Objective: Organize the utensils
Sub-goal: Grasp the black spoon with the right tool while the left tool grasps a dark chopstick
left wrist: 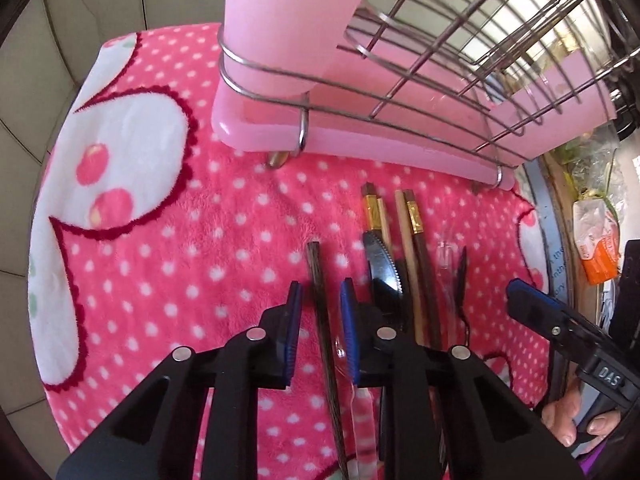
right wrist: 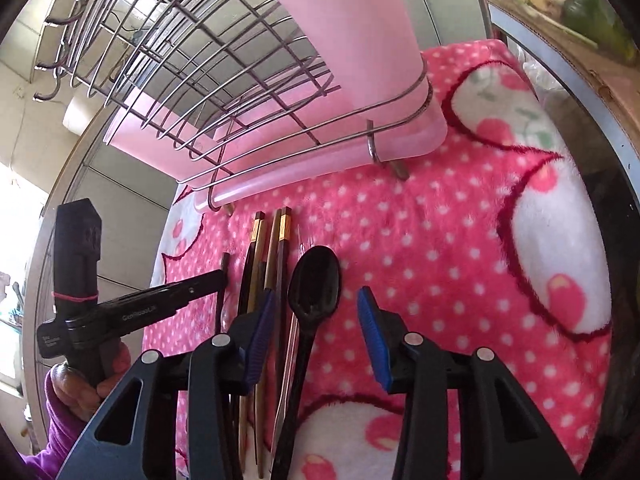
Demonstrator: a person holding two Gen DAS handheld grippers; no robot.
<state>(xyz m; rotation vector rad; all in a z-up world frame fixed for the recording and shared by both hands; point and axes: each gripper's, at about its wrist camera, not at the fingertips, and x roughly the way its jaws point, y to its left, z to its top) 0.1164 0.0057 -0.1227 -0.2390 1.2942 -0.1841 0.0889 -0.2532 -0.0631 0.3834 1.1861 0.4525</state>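
A dark chopstick (left wrist: 318, 280) lies on the pink dotted blanket (left wrist: 180, 240) between the blue pads of my left gripper (left wrist: 321, 285). The pads stand a little off it on both sides, so the gripper is open. To its right lie a black serrated knife (left wrist: 380, 268), two gold-banded chopsticks (left wrist: 416, 216), paler wooden ones and a clear plastic utensil (left wrist: 446, 256). A black spoon (right wrist: 316, 280) lies between the wide-apart fingers of my right gripper (right wrist: 317, 292), which is open and not touching it. The left gripper's finger (right wrist: 200, 284) reaches in over the chopsticks (right wrist: 276, 240).
A wire dish rack (left wrist: 440, 80) on a pink plastic tray (left wrist: 280, 136) stands at the blanket's far side, close behind the utensils. A table edge with bags and an orange packet (left wrist: 600, 264) runs on the right. A person's hand in a purple sleeve (right wrist: 68, 392) holds the left gripper.
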